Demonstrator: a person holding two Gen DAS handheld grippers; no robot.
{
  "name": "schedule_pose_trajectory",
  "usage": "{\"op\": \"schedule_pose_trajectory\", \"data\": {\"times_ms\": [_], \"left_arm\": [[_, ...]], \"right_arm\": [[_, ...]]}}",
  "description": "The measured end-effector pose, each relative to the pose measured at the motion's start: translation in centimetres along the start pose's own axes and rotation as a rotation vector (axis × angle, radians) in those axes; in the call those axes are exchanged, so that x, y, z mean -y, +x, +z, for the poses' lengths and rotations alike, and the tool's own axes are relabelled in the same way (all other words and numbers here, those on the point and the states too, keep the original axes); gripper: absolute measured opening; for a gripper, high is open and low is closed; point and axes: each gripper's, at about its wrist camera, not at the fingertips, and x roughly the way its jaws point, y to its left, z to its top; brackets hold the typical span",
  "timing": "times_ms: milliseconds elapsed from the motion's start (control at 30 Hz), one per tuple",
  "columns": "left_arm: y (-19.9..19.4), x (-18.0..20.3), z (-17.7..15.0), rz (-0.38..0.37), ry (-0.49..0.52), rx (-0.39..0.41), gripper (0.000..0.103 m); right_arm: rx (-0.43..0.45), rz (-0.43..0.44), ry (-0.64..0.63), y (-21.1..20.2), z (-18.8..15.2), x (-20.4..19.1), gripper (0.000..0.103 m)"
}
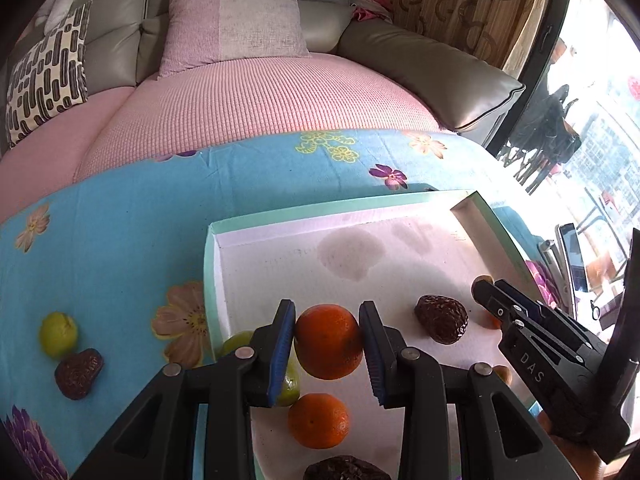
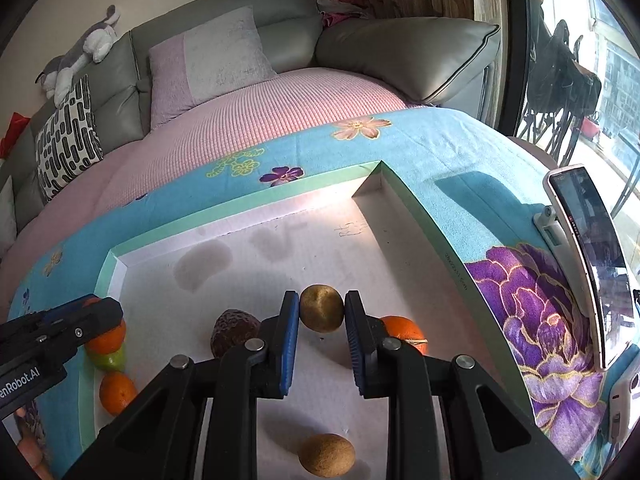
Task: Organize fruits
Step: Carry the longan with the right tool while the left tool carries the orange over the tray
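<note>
A shallow white tray with a green rim [image 1: 320, 210] lies on a blue flowered cloth. My left gripper [image 1: 326, 308] is shut on an orange [image 1: 328, 340] at the tray's near left. Beside it sit a green fruit [image 1: 289, 386], partly behind my finger, a second orange [image 1: 318, 420] and a dark wrinkled fruit [image 1: 442, 318]. My right gripper [image 2: 321, 298] is shut on a round brown fruit [image 2: 322, 308] over the tray's middle. A similar brown fruit [image 2: 327, 454] lies nearer, and an orange [image 2: 406, 332] peeks out behind the right finger.
Outside the tray, on the cloth to its left, lie a green fruit [image 1: 58, 334] and a dark wrinkled fruit [image 1: 79, 368]. A phone on a stand [image 2: 588, 264] rises at the table's right edge. A grey sofa with a pink cover [image 1: 260, 100] is beyond.
</note>
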Motion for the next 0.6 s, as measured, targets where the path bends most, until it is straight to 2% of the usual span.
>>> {"op": "schedule_pose_trajectory", "data": {"times_ms": [233,600], "left_arm": [[2.7,0.5,-0.1,0.023,0.013,-0.059,0.035],[2.9,0.7,0.3,0.039,0.017,-0.062,0.036]], "right_arm": [[-0.009,-0.015,-0.022,0.4,-0.1,-0.3,0.024],[-0.022,-0.02,-0.045,0.5,-0.1,-0.8,0.024]]}}
